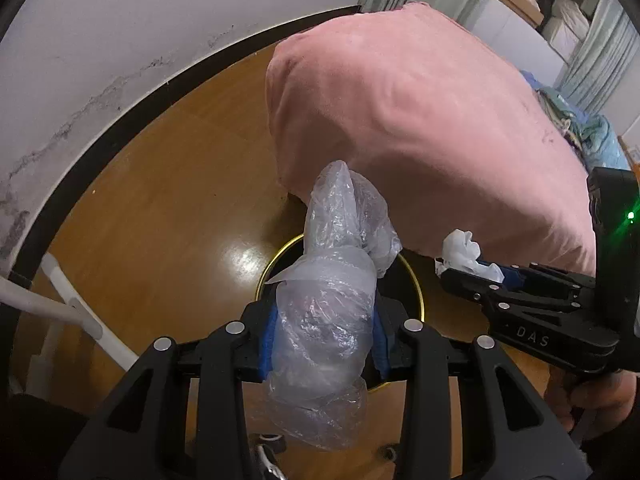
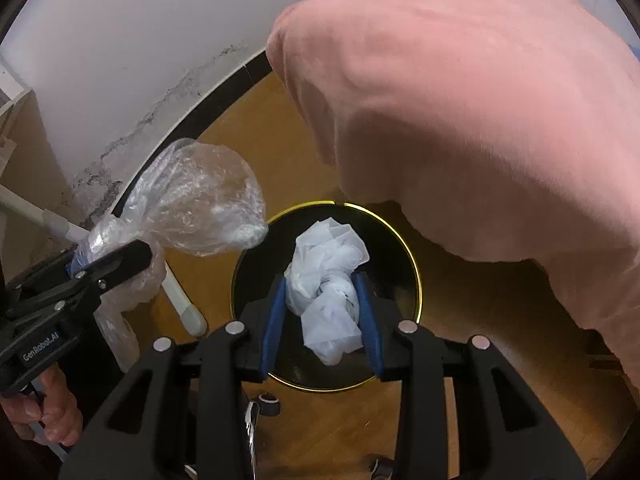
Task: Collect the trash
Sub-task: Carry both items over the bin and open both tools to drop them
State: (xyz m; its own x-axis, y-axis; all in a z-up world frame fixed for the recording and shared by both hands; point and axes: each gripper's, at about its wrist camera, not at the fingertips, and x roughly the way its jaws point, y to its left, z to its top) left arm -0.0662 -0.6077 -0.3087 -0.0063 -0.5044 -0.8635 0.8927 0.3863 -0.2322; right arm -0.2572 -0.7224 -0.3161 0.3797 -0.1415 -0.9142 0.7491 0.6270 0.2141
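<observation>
A round black bin (image 2: pixel 396 248) with a thin gold rim stands on the wooden floor (image 1: pixel 168 184), right beside the edge of a pink cover (image 2: pixel 480 120) that drapes down over it on one side. What can be seen of the bin's dark inside shows nothing lying in it, though the claws and their loads hide much of it.

The left claw (image 1: pixel 324 336) is clamped on a crumpled clear plastic bag (image 1: pixel 328 304), its blue pads pressing both sides of the wad; the bag hangs directly above the bin's mouth in the left wrist view, and in the right wrist view its loose end (image 2: pixel 200 204) balloons out just beside the bin's rim.

The right claw (image 2: pixel 326 312) grips a scrunched white plastic wad (image 2: pixel 328 280) between its blue pads, held straight above the bin's opening. Neither piece touches the bin
</observation>
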